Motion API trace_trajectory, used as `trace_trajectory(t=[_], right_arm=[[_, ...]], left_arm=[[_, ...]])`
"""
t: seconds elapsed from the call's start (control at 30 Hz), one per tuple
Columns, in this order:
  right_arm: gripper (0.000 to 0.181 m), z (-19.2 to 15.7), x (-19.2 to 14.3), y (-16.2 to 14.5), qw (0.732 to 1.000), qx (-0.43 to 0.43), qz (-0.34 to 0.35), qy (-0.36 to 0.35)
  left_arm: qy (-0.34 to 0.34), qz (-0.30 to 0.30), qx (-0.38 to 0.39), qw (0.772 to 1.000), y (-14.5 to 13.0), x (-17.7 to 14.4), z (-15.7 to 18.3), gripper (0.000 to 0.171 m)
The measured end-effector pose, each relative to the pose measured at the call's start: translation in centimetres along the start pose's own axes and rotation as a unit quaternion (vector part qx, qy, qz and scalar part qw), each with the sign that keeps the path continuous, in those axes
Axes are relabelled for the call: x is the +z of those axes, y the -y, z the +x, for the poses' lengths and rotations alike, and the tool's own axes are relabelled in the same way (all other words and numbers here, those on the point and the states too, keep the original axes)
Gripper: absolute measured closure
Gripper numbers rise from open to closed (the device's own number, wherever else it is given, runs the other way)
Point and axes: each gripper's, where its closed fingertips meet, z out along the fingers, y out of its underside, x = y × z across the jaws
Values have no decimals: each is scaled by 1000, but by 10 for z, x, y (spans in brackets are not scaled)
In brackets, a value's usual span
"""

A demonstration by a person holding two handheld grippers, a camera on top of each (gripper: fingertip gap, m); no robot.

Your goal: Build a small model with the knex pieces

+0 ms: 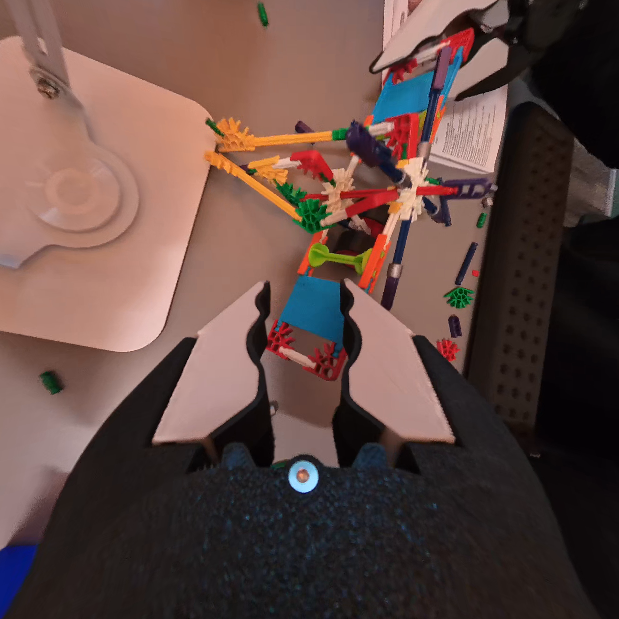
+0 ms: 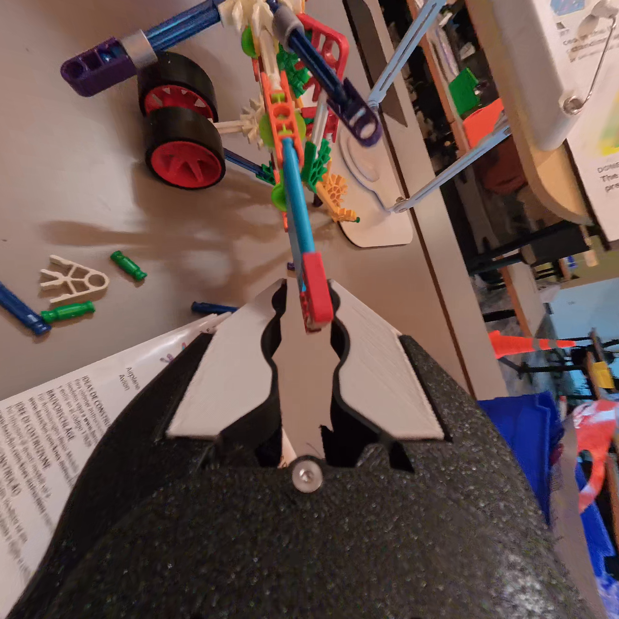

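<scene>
Warm, dim indoor light around me; the toy (image 2: pixel 288 134) casts soft shadows across the table (image 2: pixel 67 167). Motion blur throughout, fisheye bending at edges.

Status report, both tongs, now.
Left tongs straddle the toy model's blue panel. Right tongs around its red end piece. Loose green rods on table.

Beige table (image 1: pixel 274 67), toy model (image 1: pixel 361 187), booklet (image 2: pixel 50 418)

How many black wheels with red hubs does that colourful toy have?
2 show in the right wrist view: one wheel lies farther from the gripper, the other wheel overlaps it, nearer. The model may hide more.
</scene>
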Motion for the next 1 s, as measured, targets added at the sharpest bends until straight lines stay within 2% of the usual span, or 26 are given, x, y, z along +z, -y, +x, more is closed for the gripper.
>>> trace_trajectory(t=[0.1,0.27,0.4,0.53,0.67,0.73,1.0], right_arm=[[148,5,-11,2,999,40,20,13],[145,18,-35,13,990,114,79,40],[143,32,-52,11,988,123,89,26],[144,45,-59,6,981,155,119,9],[144,54,-61,-3,975,179,130,-4],[144,58,-62,-8,975,183,128,-15],[144,61,-68,-22,974,189,124,-18]], left_arm=[[-9,20,17,1000,9,-6,10,121],[-34,-5,75,997,16,6,39,102],[-37,22,110,993,46,10,58,98],[-41,9,97,994,57,27,63,97],[-55,-16,80,995,54,48,60,109],[-63,-22,79,995,52,55,58,130],[-62,-23,128,990,54,57,62,140]])
